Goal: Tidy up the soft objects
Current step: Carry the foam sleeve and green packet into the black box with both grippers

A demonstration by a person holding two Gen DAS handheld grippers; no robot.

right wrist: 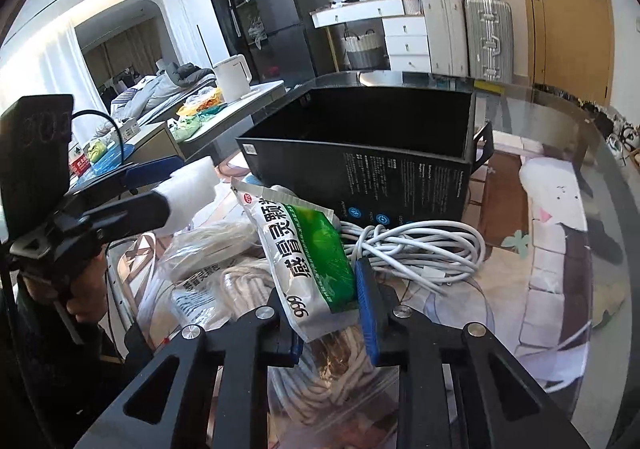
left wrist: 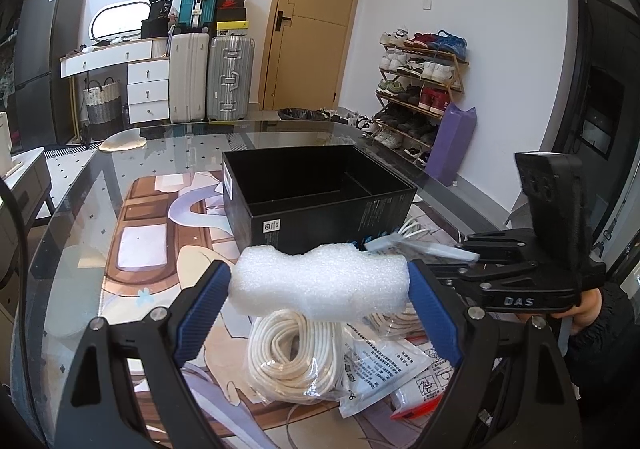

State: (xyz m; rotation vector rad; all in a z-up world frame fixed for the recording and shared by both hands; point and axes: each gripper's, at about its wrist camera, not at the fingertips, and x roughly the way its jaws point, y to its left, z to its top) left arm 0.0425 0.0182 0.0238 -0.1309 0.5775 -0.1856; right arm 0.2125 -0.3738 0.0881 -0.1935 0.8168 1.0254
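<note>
Both pick-ups are made; the loading step is in hand. The left tongs [left wrist: 320,285] clamp a white foam block [left wrist: 320,281], held above the rope coils [left wrist: 288,353]. The right tongs [right wrist: 326,313] are closed on a green sachet [right wrist: 308,257], lifted over the clutter near the tabletop's [right wrist: 560,249] middle. The black box [left wrist: 316,193] stands open just beyond. Next move, in my judgement: carry each item over the box rim and release.

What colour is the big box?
Black, seen best in the left wrist view.
</note>
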